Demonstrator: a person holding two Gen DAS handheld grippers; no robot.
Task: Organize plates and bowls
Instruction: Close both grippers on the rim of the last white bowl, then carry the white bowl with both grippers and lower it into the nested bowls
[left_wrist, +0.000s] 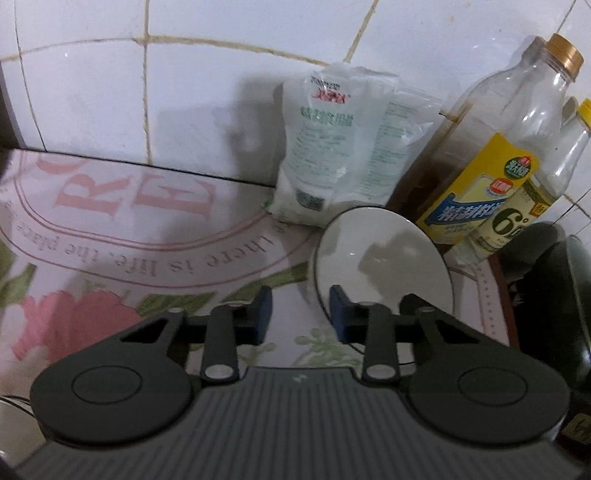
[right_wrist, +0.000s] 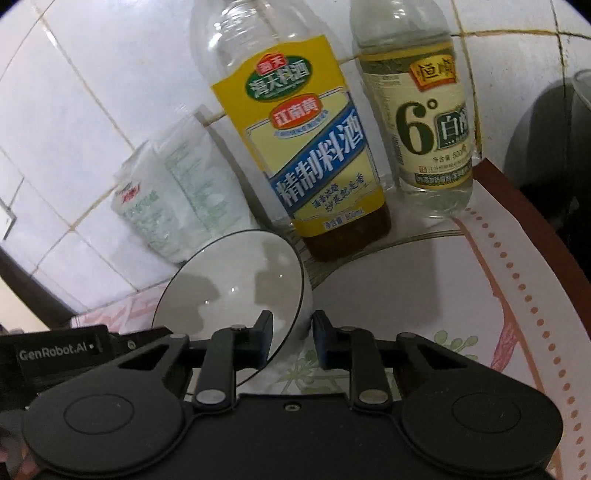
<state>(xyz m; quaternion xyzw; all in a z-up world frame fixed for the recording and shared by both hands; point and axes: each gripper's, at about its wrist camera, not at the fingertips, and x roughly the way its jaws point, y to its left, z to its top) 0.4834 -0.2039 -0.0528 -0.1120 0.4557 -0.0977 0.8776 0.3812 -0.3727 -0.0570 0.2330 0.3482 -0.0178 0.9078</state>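
The right gripper (right_wrist: 291, 334) sits closed on the near rim of a white bowl (right_wrist: 229, 280), one blue pad inside the wall and the other outside. The left gripper (left_wrist: 301, 314) straddles the opposite rim of the same bowl (left_wrist: 384, 258); its right pad lies against the inner wall, its left pad stands outside, with bench cloth visible in the gap, so whether it truly pinches the rim cannot be told. The bowl is tilted, its mouth leaning toward the left gripper, and rests on the flowered cloth of the bench (left_wrist: 110, 229), just in front of a salt bag (left_wrist: 325, 147) and a cooking-wine bottle (right_wrist: 306, 147), with a vinegar bottle (right_wrist: 428, 122) beside that against the tiled wall (left_wrist: 92, 92).

Judged from this, the task looks to be at an early pickup: one bowl is gripped but not yet lifted clear or stacked. No plates or other bowls are clearly in view, so what remains cannot be counted.
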